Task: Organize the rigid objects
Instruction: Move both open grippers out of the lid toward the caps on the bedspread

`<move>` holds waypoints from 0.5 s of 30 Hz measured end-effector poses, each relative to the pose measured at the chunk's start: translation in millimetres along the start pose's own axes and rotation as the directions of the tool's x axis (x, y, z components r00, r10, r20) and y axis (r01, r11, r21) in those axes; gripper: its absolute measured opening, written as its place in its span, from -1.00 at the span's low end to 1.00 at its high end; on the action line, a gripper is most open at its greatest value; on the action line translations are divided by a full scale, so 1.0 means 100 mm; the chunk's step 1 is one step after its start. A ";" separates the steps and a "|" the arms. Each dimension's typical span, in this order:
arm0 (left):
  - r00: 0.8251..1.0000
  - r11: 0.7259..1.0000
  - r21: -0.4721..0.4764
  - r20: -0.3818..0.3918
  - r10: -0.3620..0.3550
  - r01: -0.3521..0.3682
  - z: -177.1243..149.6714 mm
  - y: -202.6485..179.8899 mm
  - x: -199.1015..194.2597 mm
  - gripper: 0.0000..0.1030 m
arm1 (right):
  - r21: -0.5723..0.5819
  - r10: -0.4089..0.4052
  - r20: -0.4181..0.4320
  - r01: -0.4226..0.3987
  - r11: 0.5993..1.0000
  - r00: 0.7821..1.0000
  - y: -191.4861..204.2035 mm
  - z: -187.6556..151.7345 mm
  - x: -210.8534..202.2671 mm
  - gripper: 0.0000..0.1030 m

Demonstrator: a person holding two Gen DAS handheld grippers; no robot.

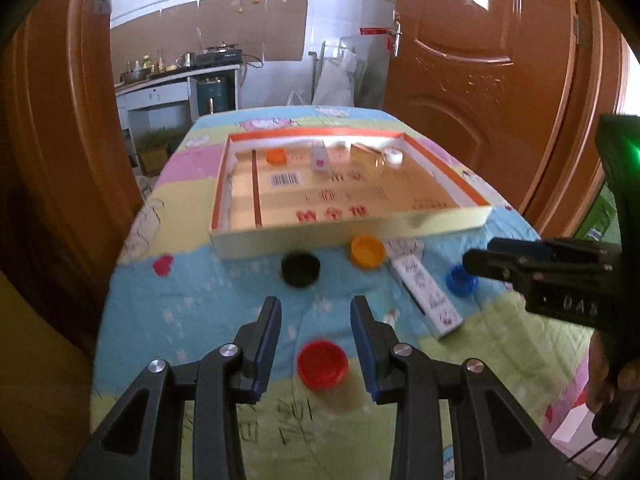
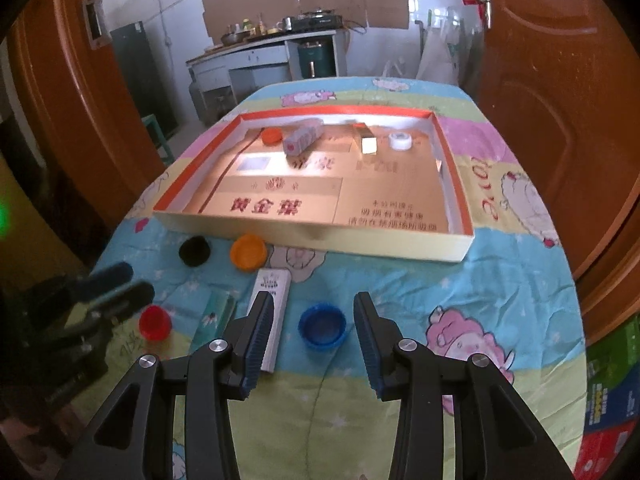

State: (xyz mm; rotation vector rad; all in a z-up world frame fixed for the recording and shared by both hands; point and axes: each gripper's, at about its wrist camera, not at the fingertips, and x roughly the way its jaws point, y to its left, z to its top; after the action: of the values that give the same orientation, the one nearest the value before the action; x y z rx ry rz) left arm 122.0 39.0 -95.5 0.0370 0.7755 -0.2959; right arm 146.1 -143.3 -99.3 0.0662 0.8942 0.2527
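Observation:
A red cap (image 1: 322,364) lies on the quilt between the fingers of my left gripper (image 1: 315,304), which is open, its pads off the cap. In the right wrist view, a blue cap (image 2: 322,326) lies between the fingers of my open right gripper (image 2: 312,300), untouched. A white box (image 2: 272,312) lies beside it, partly under the left finger. A black cap (image 2: 194,251) and an orange cap (image 2: 248,252) sit just in front of the cardboard tray (image 2: 312,236). The tray holds an orange cap (image 2: 272,135), a patterned box (image 2: 302,140), a gold box (image 2: 368,142) and a white ring (image 2: 401,141).
A small green box (image 2: 218,312) lies left of the white box. The table wears a patchwork quilt (image 2: 460,280) and ends close on either side. Orange doors (image 1: 480,60) flank it. Coloured cartons (image 2: 608,400) stand by the floor at right.

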 end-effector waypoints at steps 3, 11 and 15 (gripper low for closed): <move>1.000 1.000 0.008 0.004 -0.018 0.018 -0.09 -0.03 0.00 -0.30 | 0.010 0.004 -0.008 -0.004 1.000 1.000 -0.01 -0.03 0.03 -0.05; 0.999 0.999 0.040 0.020 -0.033 0.032 -0.22 -0.06 0.02 -0.22 | 0.007 0.001 -0.025 -0.001 1.000 1.000 -0.01 -0.09 0.11 -0.04; 1.000 0.998 0.057 0.012 -0.020 0.019 -0.24 -0.08 0.08 -0.20 | 0.007 -0.001 -0.034 0.002 1.000 0.999 -0.03 -0.12 0.15 -0.04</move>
State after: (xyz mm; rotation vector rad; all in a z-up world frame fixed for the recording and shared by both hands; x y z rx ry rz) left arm 108.8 33.1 -118.3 0.0812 0.7549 -0.3368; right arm 146.5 -142.9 -119.0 0.0676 0.9287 0.2501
